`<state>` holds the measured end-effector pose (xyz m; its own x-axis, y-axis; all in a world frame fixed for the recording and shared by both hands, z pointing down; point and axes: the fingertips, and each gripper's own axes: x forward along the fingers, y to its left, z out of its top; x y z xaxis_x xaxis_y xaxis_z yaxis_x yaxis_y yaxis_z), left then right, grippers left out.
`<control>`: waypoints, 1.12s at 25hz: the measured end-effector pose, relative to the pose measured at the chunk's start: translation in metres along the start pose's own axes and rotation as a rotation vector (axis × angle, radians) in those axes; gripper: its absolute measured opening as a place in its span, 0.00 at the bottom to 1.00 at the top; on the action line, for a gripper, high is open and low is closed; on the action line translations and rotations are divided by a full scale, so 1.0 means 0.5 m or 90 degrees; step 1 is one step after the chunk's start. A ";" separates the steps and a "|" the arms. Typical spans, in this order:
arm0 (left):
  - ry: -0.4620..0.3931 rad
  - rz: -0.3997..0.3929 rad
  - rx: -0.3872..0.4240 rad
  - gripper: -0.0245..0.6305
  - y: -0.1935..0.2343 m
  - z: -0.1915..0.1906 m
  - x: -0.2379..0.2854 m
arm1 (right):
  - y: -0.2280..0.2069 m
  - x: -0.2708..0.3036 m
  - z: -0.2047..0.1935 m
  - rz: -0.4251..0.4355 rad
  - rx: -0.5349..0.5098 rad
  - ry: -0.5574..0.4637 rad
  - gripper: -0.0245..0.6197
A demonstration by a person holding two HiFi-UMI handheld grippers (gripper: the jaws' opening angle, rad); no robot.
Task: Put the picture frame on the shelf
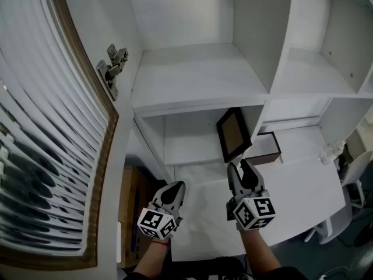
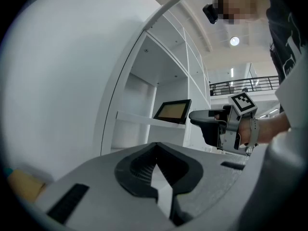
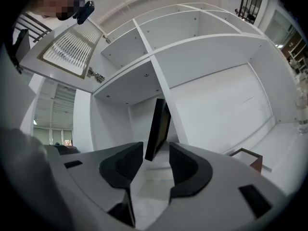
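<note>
A dark-rimmed picture frame (image 1: pixel 233 134) with a brown panel stands tilted in the lower shelf compartment, leaning against the white divider (image 1: pixel 256 118). My right gripper (image 1: pixel 242 169) is just in front of its lower edge, jaws open. In the right gripper view the frame (image 3: pixel 159 126) shows edge-on in the gap beyond the right gripper (image 3: pixel 156 150), and neither pad presses on it. My left gripper (image 1: pixel 173 192) hangs lower left, shut and empty. The left gripper view shows the left gripper (image 2: pixel 155 150), the frame (image 2: pixel 172 111) on the shelf and the right gripper (image 2: pixel 211 124) beside it.
An open cabinet door (image 1: pixel 52 127) with a slatted panel and metal hinge (image 1: pixel 113 66) fills the left. A brown open box (image 1: pixel 265 147) lies right of the frame on the white desk surface (image 1: pixel 291 185). A clear bottle (image 1: pixel 331 152) stands at the desk's right edge.
</note>
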<state>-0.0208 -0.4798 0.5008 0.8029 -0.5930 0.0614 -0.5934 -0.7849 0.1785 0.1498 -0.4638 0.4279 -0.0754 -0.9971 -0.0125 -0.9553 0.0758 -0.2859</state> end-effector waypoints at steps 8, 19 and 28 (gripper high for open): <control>-0.013 0.034 0.009 0.04 -0.003 0.004 -0.015 | -0.010 -0.036 -0.031 0.031 -0.053 0.038 0.24; -0.025 0.091 0.015 0.04 0.016 0.003 -0.054 | -0.036 -0.085 -0.050 0.055 -0.079 0.055 0.09; -0.030 0.110 0.024 0.04 0.008 0.007 -0.077 | -0.069 -0.120 -0.058 0.051 -0.103 0.068 0.06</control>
<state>-0.0544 -0.4608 0.4958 0.6853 -0.7271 0.0420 -0.7251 -0.6758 0.1326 0.1790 -0.4061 0.4661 -0.1753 -0.9816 0.0751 -0.9777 0.1647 -0.1300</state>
